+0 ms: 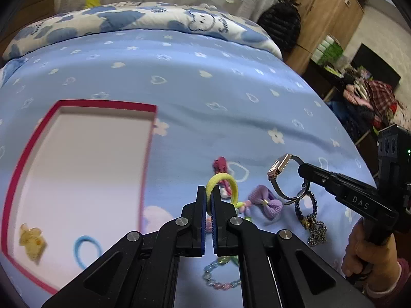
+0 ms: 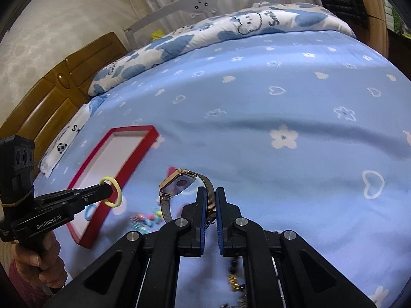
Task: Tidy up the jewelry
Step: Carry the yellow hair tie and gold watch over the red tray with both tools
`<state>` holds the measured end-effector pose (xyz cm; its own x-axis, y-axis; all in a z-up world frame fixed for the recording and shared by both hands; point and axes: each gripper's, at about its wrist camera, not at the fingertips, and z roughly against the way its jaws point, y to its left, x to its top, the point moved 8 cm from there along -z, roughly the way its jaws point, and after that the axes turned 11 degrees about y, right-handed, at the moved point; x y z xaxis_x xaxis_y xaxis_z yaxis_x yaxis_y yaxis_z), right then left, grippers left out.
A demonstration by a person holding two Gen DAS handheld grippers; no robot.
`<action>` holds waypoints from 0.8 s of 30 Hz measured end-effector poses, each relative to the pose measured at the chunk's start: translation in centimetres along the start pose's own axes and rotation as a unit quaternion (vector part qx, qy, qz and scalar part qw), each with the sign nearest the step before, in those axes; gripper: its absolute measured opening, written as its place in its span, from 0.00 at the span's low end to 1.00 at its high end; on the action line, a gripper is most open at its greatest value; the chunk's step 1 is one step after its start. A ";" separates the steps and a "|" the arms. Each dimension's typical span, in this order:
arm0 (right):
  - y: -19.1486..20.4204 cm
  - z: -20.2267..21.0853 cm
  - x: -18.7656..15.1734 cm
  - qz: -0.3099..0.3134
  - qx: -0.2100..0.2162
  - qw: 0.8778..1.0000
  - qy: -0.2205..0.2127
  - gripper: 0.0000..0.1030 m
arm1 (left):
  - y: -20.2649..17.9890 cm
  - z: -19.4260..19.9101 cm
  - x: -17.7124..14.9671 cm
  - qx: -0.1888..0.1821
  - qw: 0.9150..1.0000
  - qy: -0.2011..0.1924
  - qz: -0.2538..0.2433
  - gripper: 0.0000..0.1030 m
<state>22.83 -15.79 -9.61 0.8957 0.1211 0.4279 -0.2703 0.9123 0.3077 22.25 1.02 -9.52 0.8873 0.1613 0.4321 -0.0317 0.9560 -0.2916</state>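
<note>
My left gripper [image 1: 212,192] is shut on a yellow hair tie [image 1: 226,183], held above the blue bed sheet; it also shows in the right wrist view [image 2: 112,191]. My right gripper [image 2: 210,195] is shut on the mesh strap of a rose-gold square watch [image 2: 177,183], lifted off the bed; the watch also shows in the left wrist view [image 1: 278,169]. A red-rimmed tray [image 1: 12,184] lies to the left and holds a yellow flower clip [image 1: 32,240] and a blue hair tie [image 1: 87,250].
On the sheet lie a purple bow [image 1: 264,200], a pink hair piece [image 1: 220,165], a dark bead bracelet with chain [image 1: 312,220] and a pastel chain bracelet [image 1: 218,274]. A folded quilt [image 1: 154,20] lies at the far end.
</note>
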 end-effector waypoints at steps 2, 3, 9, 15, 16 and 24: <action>1.1 -0.1 0.5 0.007 0.007 1.000 -0.001 0.06 | 1.1 1.1 -0.4 0.004 1.000 -0.008 0.011 0.02; 1.5 -0.3 0.7 0.009 0.009 1.000 -0.001 0.06 | 1.7 1.5 -0.5 0.006 1.000 -0.010 0.017 0.02; 5.5 -1.6 2.0 0.034 0.034 0.999 0.002 0.06 | 4.7 3.7 -1.3 0.020 0.999 -0.023 0.045 0.02; 9.2 -3.3 3.4 0.055 0.055 0.997 0.009 0.06 | 8.3 6.1 -1.4 0.039 0.995 -0.037 0.079 0.02; 9.8 -3.6 3.6 0.059 0.059 0.997 0.009 0.06 | 8.9 6.4 -1.3 0.041 0.995 -0.038 0.086 0.02; 14.5 -6.8 5.5 0.073 0.090 0.993 0.020 0.06 | 12.5 6.4 -0.8 0.064 0.989 -0.031 0.128 0.02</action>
<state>26.22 0.73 -8.57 0.8549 0.2646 0.4462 -0.4528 0.8003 0.3930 18.19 14.44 -8.04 0.8125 0.4134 0.4110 -0.3140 0.9044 -0.2889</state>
